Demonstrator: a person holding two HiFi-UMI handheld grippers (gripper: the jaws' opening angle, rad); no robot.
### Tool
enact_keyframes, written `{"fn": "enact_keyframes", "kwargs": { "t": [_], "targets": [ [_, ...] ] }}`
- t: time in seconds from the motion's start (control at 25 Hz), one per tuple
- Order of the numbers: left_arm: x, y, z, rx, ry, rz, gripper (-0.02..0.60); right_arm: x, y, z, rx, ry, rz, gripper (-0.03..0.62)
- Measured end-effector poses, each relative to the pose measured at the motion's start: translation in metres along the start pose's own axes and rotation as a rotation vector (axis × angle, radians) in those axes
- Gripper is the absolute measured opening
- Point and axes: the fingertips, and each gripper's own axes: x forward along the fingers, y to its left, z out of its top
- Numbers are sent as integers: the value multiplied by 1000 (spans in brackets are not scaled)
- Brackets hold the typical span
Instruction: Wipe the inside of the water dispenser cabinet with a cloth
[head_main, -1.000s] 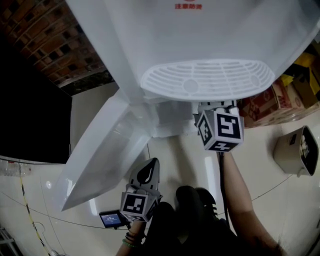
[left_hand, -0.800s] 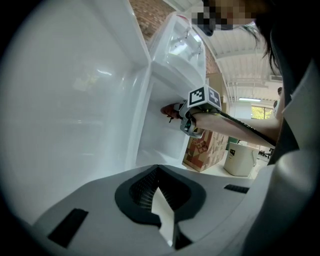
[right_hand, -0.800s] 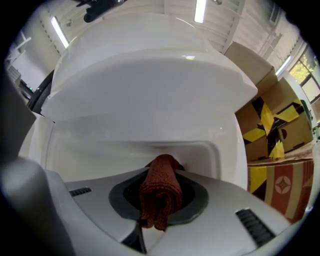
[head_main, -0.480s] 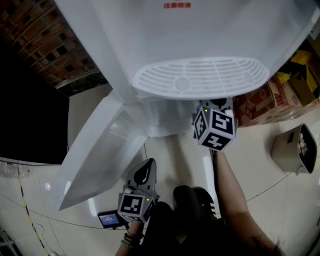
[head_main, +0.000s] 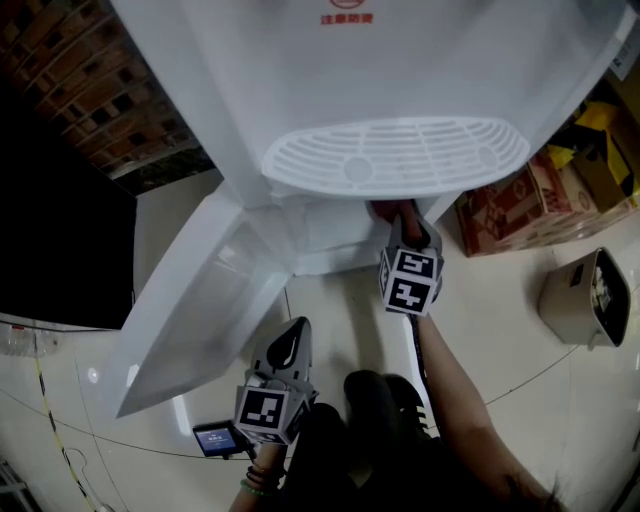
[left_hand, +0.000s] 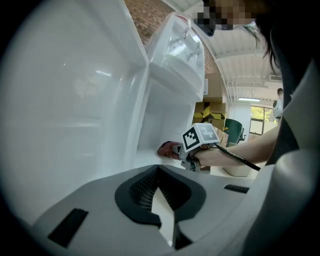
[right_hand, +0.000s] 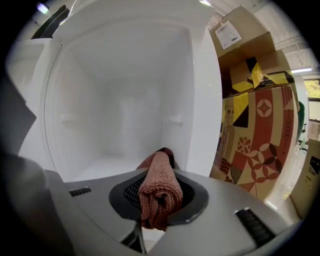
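**Right tool** (right_hand: 161, 167): clenched on a folded reddish-brown cloth (right_hand: 160, 187). The cloth bulges up between the jaws and pokes out past their tips.

**Left tool** (left_hand: 152, 176): jaws closed together with nothing between them. It is held low, back and to the left of the right tool, beside the open cabinet door (head_main: 200, 320).

**Risks, as judged**
- The cloth is gripped as a tight wad, so little of it faces forward. A hard jaw tip could scrape the white plastic in place of the fabric.
- The narrow contact patch would leave the corners and the far wall unwiped.
- The drip tray (head_main: 395, 155) overhangs just above the right tool, and lifting the tool could knock against it.
- The door stands free with the left tool not bracing it, so it might swing.

**Water dispenser cabinet** (right_hand: 125, 95): directly ahead of the right tool, its floor, back and side walls open to it. The tool's tip is at the cabinet mouth, close to the right-hand wall. Whether the cloth touches the floor cannot be told.

**Cardboard boxes** (right_hand: 255, 125): to the right of that tool.
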Motion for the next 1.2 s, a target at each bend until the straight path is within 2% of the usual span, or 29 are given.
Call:
{"fn": "enact_keyframes", "kwargs": {
  "t": [0.08, 0.16, 0.32, 0.4, 0.44, 0.52, 0.6, 0.72, 0.92, 1.08, 1.2],
  "targets": [
    [0, 0, 1, 2, -1, 1, -15, -3, 3, 4, -8, -13, 19, 74],
    [0, -2, 1, 5, -2, -1, -15, -14, 5, 24, -18, -78, 38, 74],
    [0, -4, 3, 6, -5, -2, -15, -63, 8, 106, -88, -326, 51, 74],
    [0, -6, 3, 6, -6, -2, -15, -91, 3, 144, -139, -463, 31, 74],
    [0, -7, 2, 6, -7, -2, -15, -103, 0, 159, -158, -510, 15, 74],
    [0, -9, 2, 7, -9, -3, -15, -118, -4, 176, -176, -542, -13, 74],
    [-1, -12, 2, 7, -11, -2, -15, -116, -12, 174, -187, -525, -38, 74],
    [-4, -16, 1, 9, -12, -1, -15, -97, -25, 147, -181, -452, -60, 74],
    [-13, -18, -3, 8, -10, 21, -15, -66, -18, 74, -221, -253, -42, 74],
    [-17, -20, -6, 6, -10, 33, -15, -43, -20, 13, -203, -80, -16, 74],
    [-21, -22, -8, 2, -8, 41, -15, -33, -22, -18, -184, -1, 2, 74]
  ]
}}
